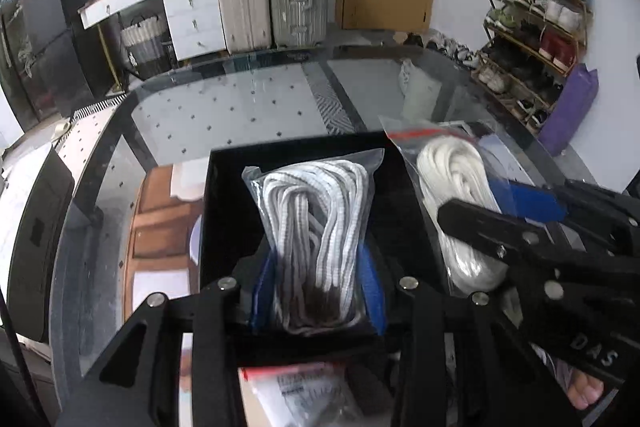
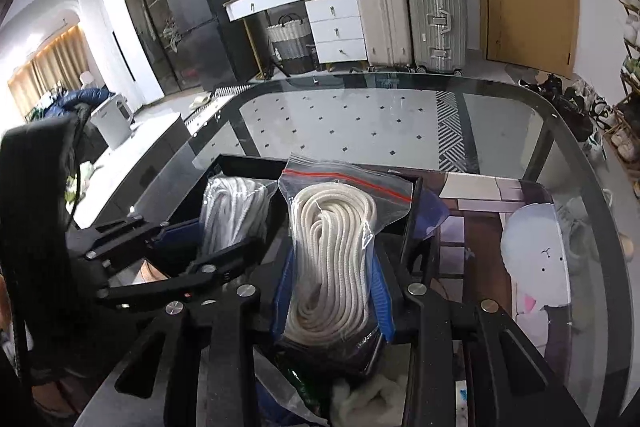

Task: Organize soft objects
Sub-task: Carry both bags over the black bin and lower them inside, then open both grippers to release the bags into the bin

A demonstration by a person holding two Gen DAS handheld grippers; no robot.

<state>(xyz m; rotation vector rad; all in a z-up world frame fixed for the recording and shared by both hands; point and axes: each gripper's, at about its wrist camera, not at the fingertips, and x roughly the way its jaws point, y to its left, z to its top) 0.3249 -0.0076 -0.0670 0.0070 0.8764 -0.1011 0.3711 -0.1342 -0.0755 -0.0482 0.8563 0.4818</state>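
Suitcases and a door back the glass table [image 1: 240, 107]. Left wrist view: left tool [image 1: 316, 291] pinches a bagged striped cord [image 1: 316, 219] over the black box [image 1: 224, 211]. Right wrist view: right tool [image 2: 332, 307] clamps a bagged white rope [image 2: 332, 251]. Both look light, soft and slippery; mid-bundle grips suit.

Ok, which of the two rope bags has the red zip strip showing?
The bag of plain cream rope in the right gripper; the left gripper's grey-flecked rope bag shows none.
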